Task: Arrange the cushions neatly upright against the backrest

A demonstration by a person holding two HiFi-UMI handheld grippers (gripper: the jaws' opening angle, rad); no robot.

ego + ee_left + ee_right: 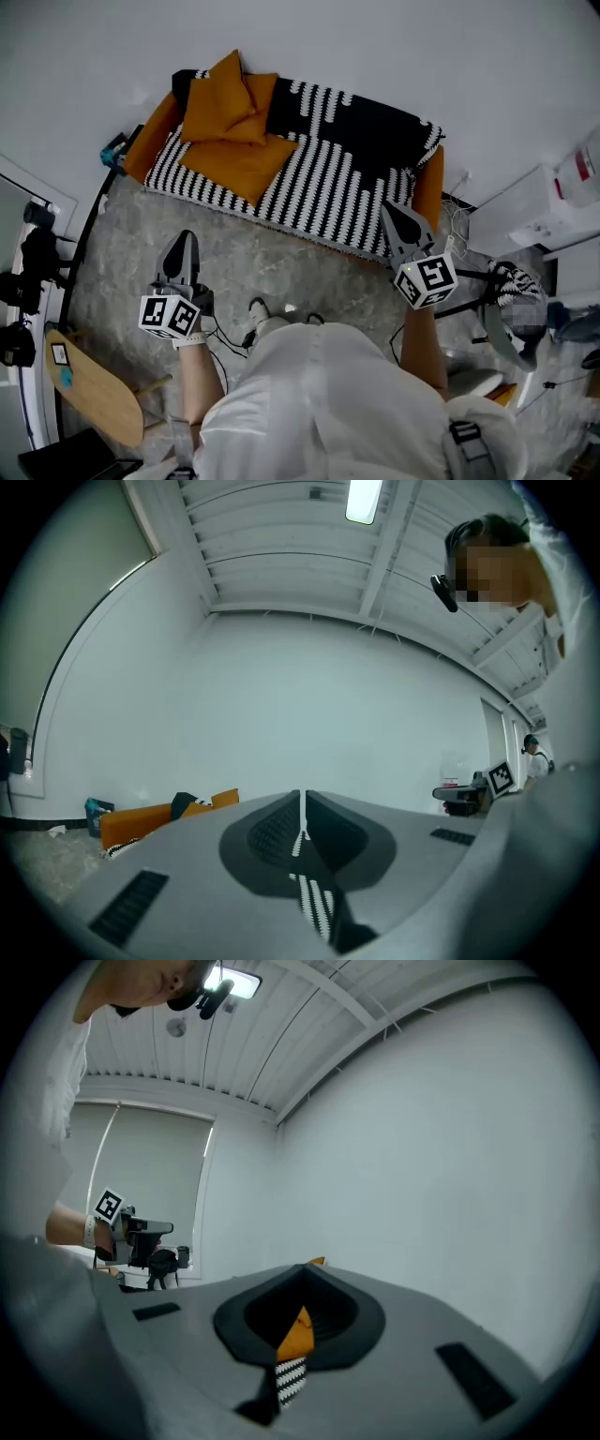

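A sofa (pixel 328 178) with a black-and-white striped cover and orange arms stands against the white wall. At its left end, one orange cushion (pixel 217 101) leans on the backrest with a second (pixel 261 92) behind it. A third orange cushion (pixel 239 161) lies flat on the seat. My left gripper (pixel 186 238) is shut and empty, over the floor in front of the sofa's left half. My right gripper (pixel 392 208) is shut and empty, near the sofa's right front corner. In the left gripper view the shut left gripper (pixel 302 799) points level at the wall, the sofa's orange end (pixel 141 822) low at left.
A wooden board (pixel 94 389) lies on the grey floor at lower left, beside black camera gear (pixel 28 272). White boxes (pixel 553 206) and cables stand right of the sofa. A small blue object (pixel 114 150) sits by the sofa's left arm.
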